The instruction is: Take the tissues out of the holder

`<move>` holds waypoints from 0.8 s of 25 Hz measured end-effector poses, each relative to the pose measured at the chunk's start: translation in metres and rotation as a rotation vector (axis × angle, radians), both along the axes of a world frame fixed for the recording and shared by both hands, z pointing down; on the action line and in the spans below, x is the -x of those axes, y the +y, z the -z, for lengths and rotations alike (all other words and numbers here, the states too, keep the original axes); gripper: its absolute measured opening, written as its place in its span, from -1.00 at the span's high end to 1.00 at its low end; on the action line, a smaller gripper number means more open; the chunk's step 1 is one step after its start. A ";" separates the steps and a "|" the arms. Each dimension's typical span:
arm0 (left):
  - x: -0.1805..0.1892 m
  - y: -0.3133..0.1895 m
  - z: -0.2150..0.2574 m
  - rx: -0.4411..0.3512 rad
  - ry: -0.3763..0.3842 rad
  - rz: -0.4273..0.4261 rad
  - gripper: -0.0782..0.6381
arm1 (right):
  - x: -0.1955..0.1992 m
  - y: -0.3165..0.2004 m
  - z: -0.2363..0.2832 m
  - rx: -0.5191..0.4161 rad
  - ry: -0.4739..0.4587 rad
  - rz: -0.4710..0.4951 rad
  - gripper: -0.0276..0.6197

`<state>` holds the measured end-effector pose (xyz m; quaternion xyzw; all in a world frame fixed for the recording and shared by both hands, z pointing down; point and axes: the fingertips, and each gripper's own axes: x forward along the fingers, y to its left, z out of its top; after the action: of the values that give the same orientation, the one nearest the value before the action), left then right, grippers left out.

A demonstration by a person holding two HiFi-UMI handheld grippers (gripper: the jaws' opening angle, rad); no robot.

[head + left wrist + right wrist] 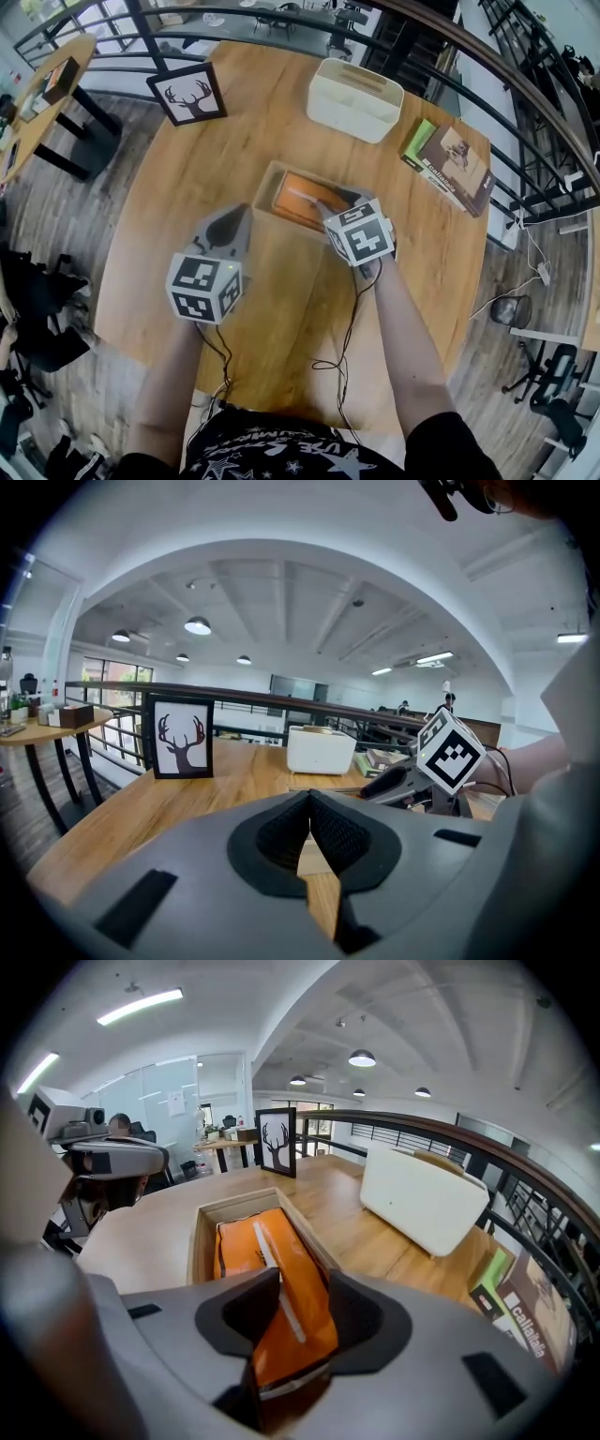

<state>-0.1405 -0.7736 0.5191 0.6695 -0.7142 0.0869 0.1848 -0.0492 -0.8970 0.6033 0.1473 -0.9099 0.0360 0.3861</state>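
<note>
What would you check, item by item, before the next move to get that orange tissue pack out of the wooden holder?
1. Tissue pack in the holder: ok, it lies inside, not yet out.
2. Right gripper lined up: ok, the pack's near end sits between its jaws.
3. Right jaws closed on the pack: not ok, they stand apart.
4. Left gripper steadying the holder: cannot tell; its jaws are together and empty, by the holder's left side.
5. Room to lift: ok, the white box and the books stand apart from the holder.
</note>
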 end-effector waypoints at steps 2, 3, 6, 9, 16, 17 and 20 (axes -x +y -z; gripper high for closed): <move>-0.001 -0.001 -0.003 0.004 0.002 -0.003 0.75 | 0.000 0.000 -0.002 0.014 0.016 0.009 0.44; -0.001 -0.001 -0.005 0.005 0.003 -0.004 0.75 | 0.000 0.000 -0.003 0.017 0.021 0.018 0.47; -0.001 -0.001 -0.007 0.008 0.006 -0.007 0.75 | 0.000 0.001 -0.003 -0.011 0.028 0.037 0.60; -0.001 0.002 -0.007 0.007 0.008 -0.009 0.75 | -0.002 -0.002 0.001 -0.060 0.010 0.021 0.82; -0.004 0.012 0.001 0.003 -0.001 -0.009 0.75 | -0.008 0.009 0.021 -0.088 -0.066 0.031 0.85; -0.006 0.014 0.004 -0.001 -0.003 -0.010 0.75 | -0.009 0.011 0.026 -0.098 -0.074 0.030 0.85; -0.011 0.021 0.013 -0.011 -0.013 -0.013 0.75 | -0.012 0.016 0.039 -0.126 -0.094 0.023 0.85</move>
<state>-0.1298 -0.7530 0.5057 0.6746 -0.7114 0.0886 0.1757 -0.0376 -0.8805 0.5643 0.1587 -0.9292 -0.0189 0.3332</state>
